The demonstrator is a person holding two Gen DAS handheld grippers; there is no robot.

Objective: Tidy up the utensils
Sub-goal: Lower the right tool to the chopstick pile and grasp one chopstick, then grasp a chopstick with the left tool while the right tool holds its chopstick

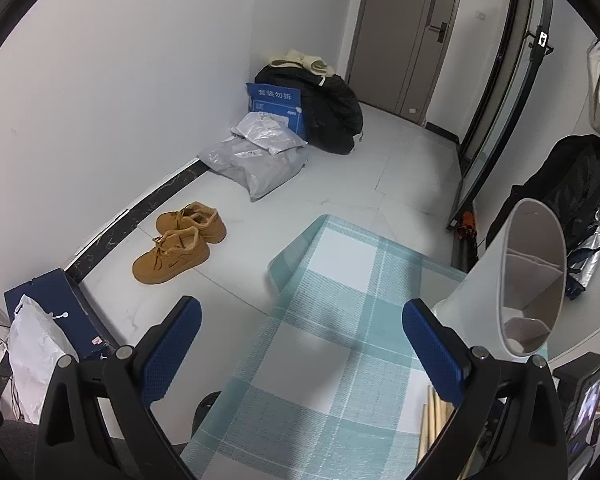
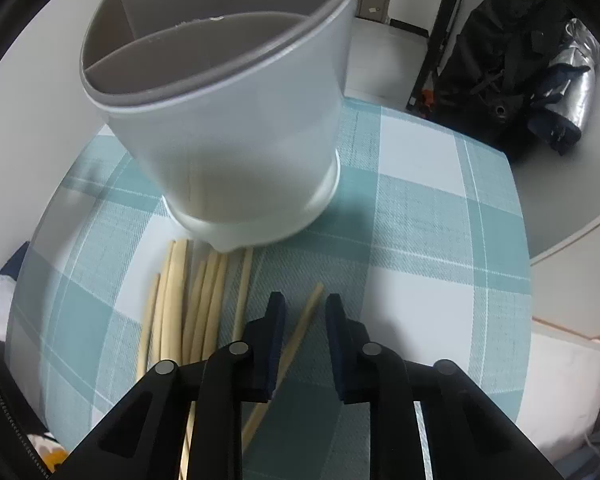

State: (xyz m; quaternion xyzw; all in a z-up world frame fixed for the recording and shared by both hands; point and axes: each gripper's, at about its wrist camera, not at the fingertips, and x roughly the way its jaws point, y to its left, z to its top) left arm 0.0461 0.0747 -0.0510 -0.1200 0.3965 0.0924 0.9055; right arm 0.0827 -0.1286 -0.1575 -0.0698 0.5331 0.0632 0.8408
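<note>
A white utensil holder (image 2: 236, 120) with inner dividers stands on the teal checked tablecloth (image 2: 440, 240); it shows at the right of the left wrist view (image 1: 516, 280). Several pale wooden chopsticks (image 2: 188, 300) lie in a bunch in front of it. One separate chopstick (image 2: 300, 328) lies between the fingers of my right gripper (image 2: 305, 300), which is narrowly open just above it, jaws not touching it. My left gripper (image 1: 300, 316) is wide open and empty above the cloth, left of the holder. Chopstick ends (image 1: 434, 420) show under its right finger.
The cloth's left edge (image 1: 236, 360) drops to the floor. On the floor are tan shoes (image 1: 180, 240), grey parcels (image 1: 256, 156), a blue box (image 1: 276, 104) and a black bag (image 1: 332, 112). A white bag (image 1: 36, 348) stands at the left. Black and silver bags (image 2: 540, 52) lie to the right.
</note>
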